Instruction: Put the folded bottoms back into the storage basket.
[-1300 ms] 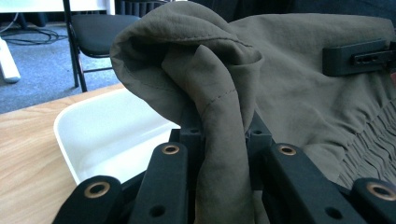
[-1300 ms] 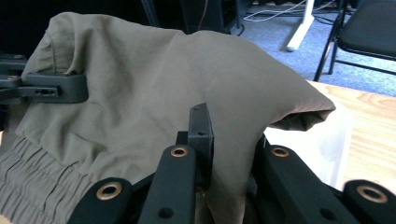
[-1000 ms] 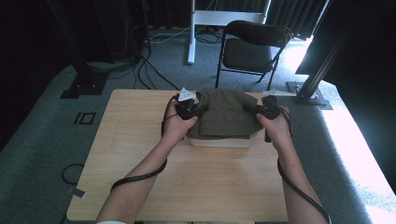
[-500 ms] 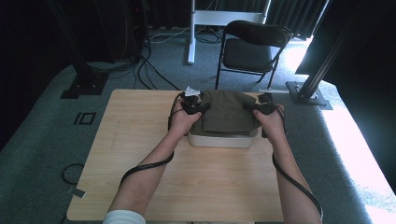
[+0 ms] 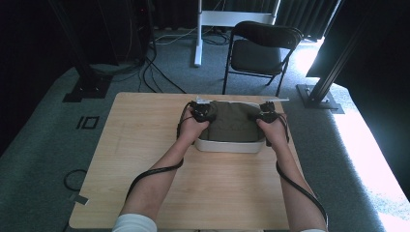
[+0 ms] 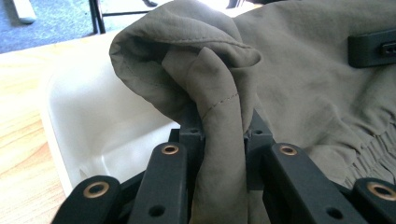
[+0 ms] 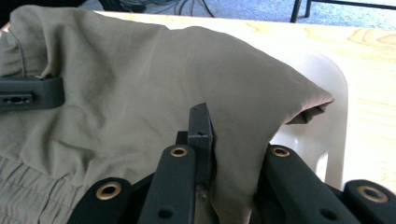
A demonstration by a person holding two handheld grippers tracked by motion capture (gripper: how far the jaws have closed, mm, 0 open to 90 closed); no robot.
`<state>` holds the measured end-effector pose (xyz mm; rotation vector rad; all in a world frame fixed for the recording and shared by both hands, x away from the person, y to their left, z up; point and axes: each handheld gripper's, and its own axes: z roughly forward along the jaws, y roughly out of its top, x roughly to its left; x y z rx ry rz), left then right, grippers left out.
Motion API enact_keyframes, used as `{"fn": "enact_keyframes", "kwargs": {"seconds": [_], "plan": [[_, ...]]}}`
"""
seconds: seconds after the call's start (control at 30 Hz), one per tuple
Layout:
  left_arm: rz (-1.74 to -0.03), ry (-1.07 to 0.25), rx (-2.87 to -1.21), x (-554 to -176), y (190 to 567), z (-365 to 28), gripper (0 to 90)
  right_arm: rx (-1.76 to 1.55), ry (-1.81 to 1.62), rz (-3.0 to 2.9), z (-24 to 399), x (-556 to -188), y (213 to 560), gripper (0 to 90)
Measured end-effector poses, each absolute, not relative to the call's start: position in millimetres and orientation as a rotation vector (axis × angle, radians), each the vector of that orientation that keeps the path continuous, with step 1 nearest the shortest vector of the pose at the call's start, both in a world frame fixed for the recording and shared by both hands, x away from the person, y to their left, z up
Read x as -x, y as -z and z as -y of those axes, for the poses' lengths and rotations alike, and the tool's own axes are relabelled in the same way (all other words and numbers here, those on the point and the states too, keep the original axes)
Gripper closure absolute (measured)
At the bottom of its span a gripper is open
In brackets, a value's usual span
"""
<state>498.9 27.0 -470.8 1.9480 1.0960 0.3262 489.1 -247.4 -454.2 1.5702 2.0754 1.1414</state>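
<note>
You pinch the folded olive-green fabric garment (image 5: 231, 126) at opposite ends | left gripper (image 6: 223, 140) and right gripper (image 7: 233, 154) both clamped on cloth | it spans level between jaws, over the white plastic tub (image 5: 227, 145), apparently for lowering in.

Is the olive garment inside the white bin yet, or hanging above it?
In, or nearly: the olive garment covers the white bin, both tools pinching its edges. The left gripper view shows bare bin wall beneath the cloth, so it isn't fully settled.

Bare table (image 5: 145, 145) around white bin (image 5: 227, 145); garment (image 5: 232, 123) blocks bin.
</note>
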Motion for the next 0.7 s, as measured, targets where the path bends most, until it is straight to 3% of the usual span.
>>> {"fn": "enact_keyframes", "kwargs": {"seconds": [0.7], "plan": [[-1.185,-0.381,-2.19,-507,484,-10,73.3,-1.632,-0.942,-2.121,231,-500,477,79.9]]}}
